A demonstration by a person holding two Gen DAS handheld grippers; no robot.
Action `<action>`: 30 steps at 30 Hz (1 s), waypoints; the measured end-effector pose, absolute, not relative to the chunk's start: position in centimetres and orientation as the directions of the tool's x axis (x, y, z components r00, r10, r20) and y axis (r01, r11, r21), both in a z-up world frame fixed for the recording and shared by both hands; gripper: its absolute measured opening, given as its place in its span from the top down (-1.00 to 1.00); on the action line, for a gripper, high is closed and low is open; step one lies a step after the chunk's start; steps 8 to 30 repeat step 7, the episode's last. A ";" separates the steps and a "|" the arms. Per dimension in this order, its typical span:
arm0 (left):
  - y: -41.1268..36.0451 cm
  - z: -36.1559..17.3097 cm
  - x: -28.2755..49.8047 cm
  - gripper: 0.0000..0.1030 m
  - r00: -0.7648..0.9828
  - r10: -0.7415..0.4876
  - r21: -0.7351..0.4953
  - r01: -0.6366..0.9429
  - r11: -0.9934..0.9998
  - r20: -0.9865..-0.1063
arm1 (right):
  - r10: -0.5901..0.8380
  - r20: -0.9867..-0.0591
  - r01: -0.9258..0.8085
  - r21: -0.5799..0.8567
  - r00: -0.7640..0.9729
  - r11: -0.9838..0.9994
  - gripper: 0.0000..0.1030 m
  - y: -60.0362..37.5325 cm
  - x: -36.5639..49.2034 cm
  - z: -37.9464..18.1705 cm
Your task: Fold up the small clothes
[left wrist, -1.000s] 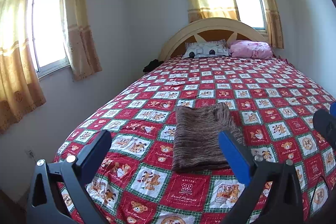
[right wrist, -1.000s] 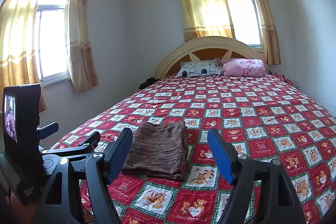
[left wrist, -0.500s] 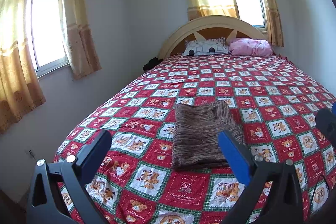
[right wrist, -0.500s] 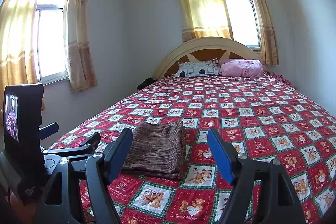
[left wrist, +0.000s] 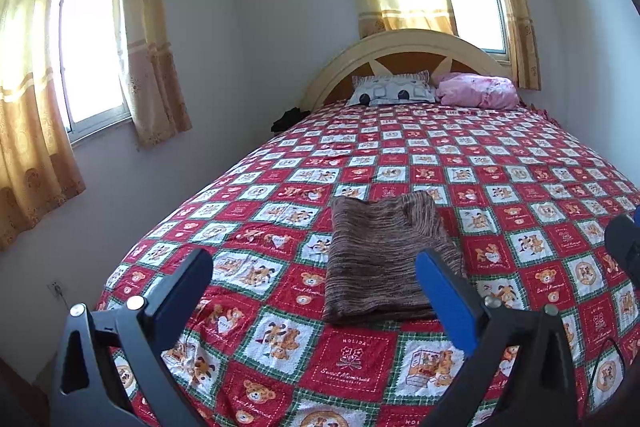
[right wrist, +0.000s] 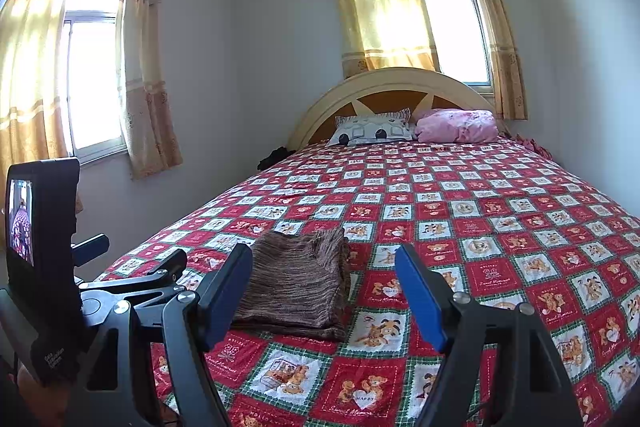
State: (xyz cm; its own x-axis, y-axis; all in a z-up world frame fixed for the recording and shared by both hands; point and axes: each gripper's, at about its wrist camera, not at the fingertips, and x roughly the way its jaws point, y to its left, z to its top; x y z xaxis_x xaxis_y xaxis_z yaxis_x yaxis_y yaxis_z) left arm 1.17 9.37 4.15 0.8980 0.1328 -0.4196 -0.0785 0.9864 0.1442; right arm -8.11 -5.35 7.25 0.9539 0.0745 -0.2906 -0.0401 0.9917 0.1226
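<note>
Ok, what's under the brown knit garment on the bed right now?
The folded brown knit garment lies flat on the red checked bedspread, directly on the patterned squares. Nothing else shows at its edges. Whatever sits beneath its middle is covered by the fabric, so I cannot tell.

We note a brown striped knit garment [left wrist: 384,255], folded into a flat rectangle, lying near the bed's foot end.

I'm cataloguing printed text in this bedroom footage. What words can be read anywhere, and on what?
"Sweet Memories" under a word like "HOLIDA": red square of the bedspread.
"HAPPY": heart held by two bears, bedspread.
Small white print on the black camera mount: too blurred to read.
Brown folded garment: no text.
</note>
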 end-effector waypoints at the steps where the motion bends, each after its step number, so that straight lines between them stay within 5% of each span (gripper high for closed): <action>1: 9.4 4.1 1.2 -1.00 0.897 0.134 0.146 -0.079 0.986 -0.420 | 0.074 -0.291 -0.039 0.124 0.954 0.991 -0.44 -5.4 -8.1 7.2; 30: 9.3 4.0 1.3 -1.00 0.896 0.131 0.137 -0.080 0.987 -0.425 | 0.071 -0.293 -0.035 0.127 0.953 0.991 -0.45 -5.6 -8.0 7.1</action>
